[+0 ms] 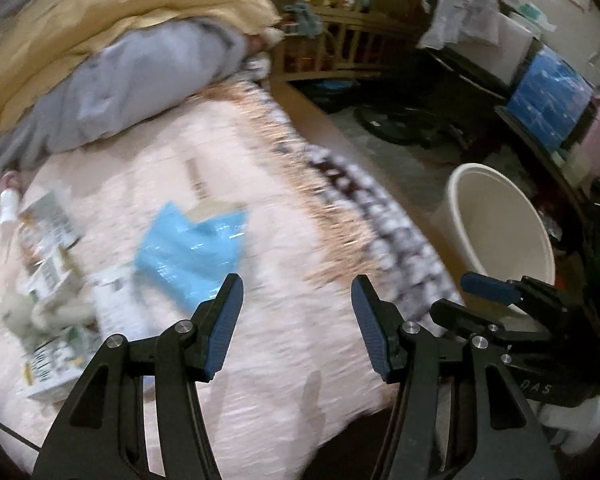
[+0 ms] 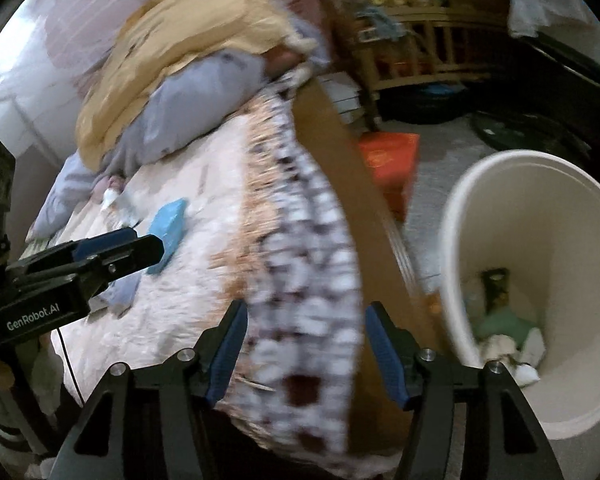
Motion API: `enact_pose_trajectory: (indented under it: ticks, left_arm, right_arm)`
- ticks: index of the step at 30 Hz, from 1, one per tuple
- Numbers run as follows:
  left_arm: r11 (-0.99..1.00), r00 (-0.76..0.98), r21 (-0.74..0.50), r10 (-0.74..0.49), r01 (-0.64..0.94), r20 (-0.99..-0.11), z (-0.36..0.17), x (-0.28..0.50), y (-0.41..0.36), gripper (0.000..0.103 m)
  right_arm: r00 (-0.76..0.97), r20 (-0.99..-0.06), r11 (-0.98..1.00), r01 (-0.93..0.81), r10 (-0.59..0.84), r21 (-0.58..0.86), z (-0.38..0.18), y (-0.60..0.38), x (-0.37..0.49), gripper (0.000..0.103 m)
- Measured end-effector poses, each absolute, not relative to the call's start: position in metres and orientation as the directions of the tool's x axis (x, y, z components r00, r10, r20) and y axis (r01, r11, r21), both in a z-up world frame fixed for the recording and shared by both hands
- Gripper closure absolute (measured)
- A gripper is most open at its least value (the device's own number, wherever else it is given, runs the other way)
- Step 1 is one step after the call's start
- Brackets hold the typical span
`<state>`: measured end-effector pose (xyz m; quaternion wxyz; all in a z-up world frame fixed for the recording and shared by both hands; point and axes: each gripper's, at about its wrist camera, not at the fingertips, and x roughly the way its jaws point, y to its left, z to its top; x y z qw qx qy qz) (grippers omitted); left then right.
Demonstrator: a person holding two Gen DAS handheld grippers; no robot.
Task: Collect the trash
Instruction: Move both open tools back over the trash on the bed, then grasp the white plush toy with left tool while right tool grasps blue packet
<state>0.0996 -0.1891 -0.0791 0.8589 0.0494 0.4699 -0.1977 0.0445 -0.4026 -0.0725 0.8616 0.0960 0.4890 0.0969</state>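
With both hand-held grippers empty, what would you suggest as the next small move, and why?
Probably bring the left hand-held gripper forward and down onto the blue plastic wrapper. Its jaws stand open and empty just short of the wrapper, which lies loose on the pink bedspread, and the white bin beside the bed already holds trash.

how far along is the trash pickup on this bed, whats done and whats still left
Done: some crumpled trash already lies in the round white plastic bin. In hand: nothing; the left hand-held gripper and right hand-held gripper are both open and empty. Left: the crinkly blue plastic wrapper and printed cardboard cartons on the pink quilt.
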Motion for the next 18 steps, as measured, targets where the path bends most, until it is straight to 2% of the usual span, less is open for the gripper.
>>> enact_pose_trajectory:
  ticks: [5, 10, 14, 16, 18]
  left_arm:
    - [0.941, 0.504, -0.083, -0.249, 0.329, -0.827, -0.075, 0.101, -0.135, 0.048]
    - [0.963, 0.529, -0.079, -0.208, 0.256, -0.822, -0.07, 0.102, -0.074, 0.048]
    - [0.976, 0.527, -0.105, -0.192, 0.192, -0.828, -0.072, 0.103, -0.027, 0.044]
    - [0.98, 0.525, -0.119, -0.185, 0.158, -0.831, -0.074, 0.103, -0.004, 0.043]
    - [0.981, 0.521, -0.144, -0.192, 0.131, -0.832, -0.078, 0.104, 0.015, 0.043]
  right_arm:
    - [0.466, -0.833, 0.954, -0.168, 0.297, 0.247, -0.075, -0.356, 0.058, 0.043]
    - [0.438, -0.841, 0.943, -0.238, 0.317, 0.231, -0.076, -0.318, 0.075, 0.037]
    - [0.419, -0.848, 0.932, -0.298, 0.324, 0.208, -0.076, -0.29, 0.093, 0.035]
    - [0.413, -0.85, 0.92, -0.342, 0.328, 0.189, -0.075, -0.274, 0.104, 0.027]
    - [0.406, -0.851, 0.906, -0.386, 0.334, 0.171, -0.075, -0.259, 0.115, 0.025]
